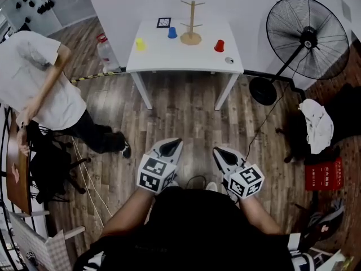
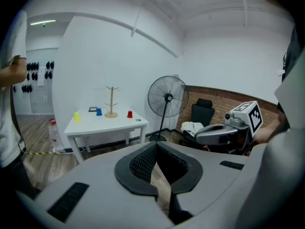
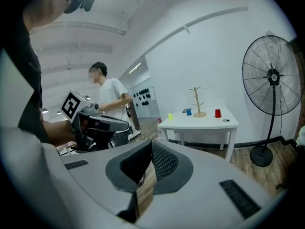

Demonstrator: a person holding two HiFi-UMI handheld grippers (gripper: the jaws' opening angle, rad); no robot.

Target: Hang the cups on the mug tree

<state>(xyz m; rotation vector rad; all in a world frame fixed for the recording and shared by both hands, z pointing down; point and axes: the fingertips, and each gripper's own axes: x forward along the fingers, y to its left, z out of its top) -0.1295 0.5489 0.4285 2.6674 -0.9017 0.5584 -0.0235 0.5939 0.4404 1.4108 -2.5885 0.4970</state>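
Jaws on the left gripper (image 1: 172, 144) are pressed fully together with nothing between them, and those on the right gripper (image 1: 220, 151) meet the same way, also empty. Both grippers are held low and close to the person's body at the near edge of the scene, side by side but apart, above the wood-plank floor (image 1: 186, 109), their tips aimed toward the white table (image 1: 183, 61) at the far side of the room. On that table the wooden mug tree (image 1: 191, 22) stands upright near the far edge, roughly at the middle. Just left of its base sits the blue cup (image 1: 172, 33); further left, near the table's left end, is the yellow cup (image 1: 140, 44); the red cup (image 1: 219, 46) is to the right of the tree. All three cups rest on the tabletop, well apart from the grippers. A black pedestal fan (image 1: 307, 38) stands on the floor to the right of the table, and a person in a white shirt (image 1: 39, 86) is at the left side of the room
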